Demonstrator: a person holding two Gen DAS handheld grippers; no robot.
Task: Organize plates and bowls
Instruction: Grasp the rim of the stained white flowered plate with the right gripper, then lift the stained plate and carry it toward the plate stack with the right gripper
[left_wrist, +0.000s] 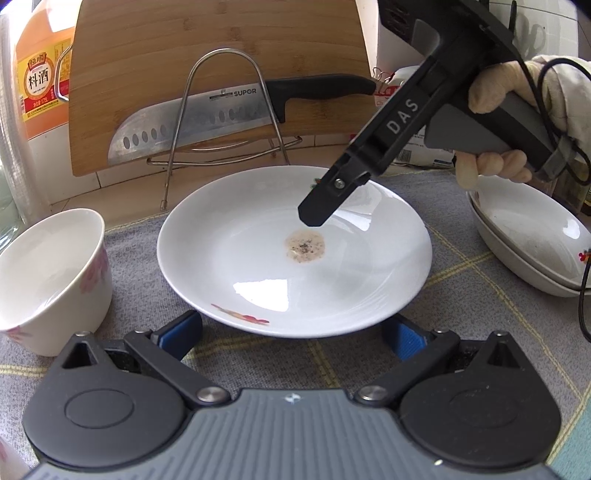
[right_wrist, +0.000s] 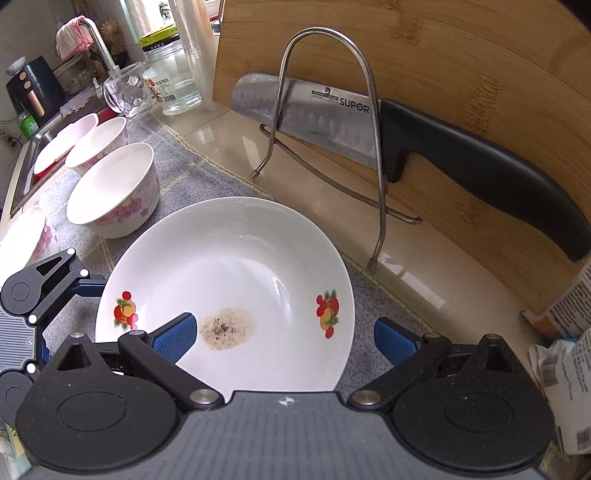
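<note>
On the grey cloth (left_wrist: 258, 365) sits a white plate (left_wrist: 369, 266) holding a brown speckled stain (left_wrist: 304, 246); bowls (right_wrist: 114, 192) beside it look empty. Left gripper (left_wrist: 291, 332) and right gripper (right_wrist: 284, 338) both gape wide, holding nothing.

Home kitchen: sink faucet (right_wrist: 96, 41), knife (right_wrist: 369, 125), cutting board (right_wrist: 461, 55).

The left wrist view is taken low and close at the near rim of the white plate (left_wrist: 295, 258), faced toward the cutting board (left_wrist: 221, 55). The right wrist view is taken from above the plate's opposite side, angled down. Plate, board and knife (right_wrist: 406, 147) are shared.
</note>
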